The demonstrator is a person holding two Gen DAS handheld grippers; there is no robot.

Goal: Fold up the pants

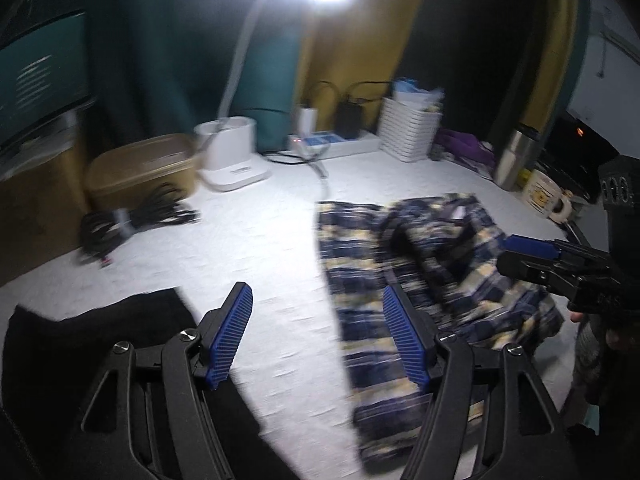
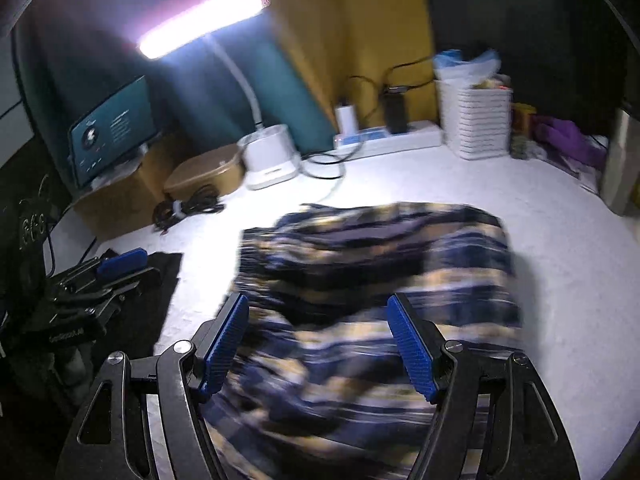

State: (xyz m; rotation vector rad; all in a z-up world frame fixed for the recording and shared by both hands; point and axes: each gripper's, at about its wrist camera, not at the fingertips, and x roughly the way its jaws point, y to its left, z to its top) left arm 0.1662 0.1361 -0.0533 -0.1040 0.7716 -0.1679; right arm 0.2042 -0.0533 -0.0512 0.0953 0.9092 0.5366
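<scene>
At the far left of the white table [image 1: 248, 240] lies a black cloth [image 1: 92, 328], and behind it sits a bundle of black cables [image 1: 132, 224] next to a tan box [image 1: 140, 168]. The left gripper [image 1: 318, 300] is above the table with its two blue fingers [image 1: 232, 332] wide apart, and nothing is between them. Its right finger is over the left edge of the pants, but the picture is too blurry to say if it touches them. A white lamp [image 2: 272, 156] stands at the back and shines a bright light down. Beside it is a white power strip [image 2: 388, 136] with plugs in it, and then a white basket [image 2: 476, 120] full of stuff. The pants [image 2: 380, 264] are blue and yellow plaid. They lie in a messy, bunched heap in the middle of the table, a bit to the right side. The right gripper [image 2: 318, 300] is over the near part of the pants with its blue fingers [image 2: 412, 348] spread wide apart too, and it holds nothing. Far to the right, a steel cup [image 1: 516, 156] and a white mug [image 1: 548, 196] stand near the table's edge.
</scene>
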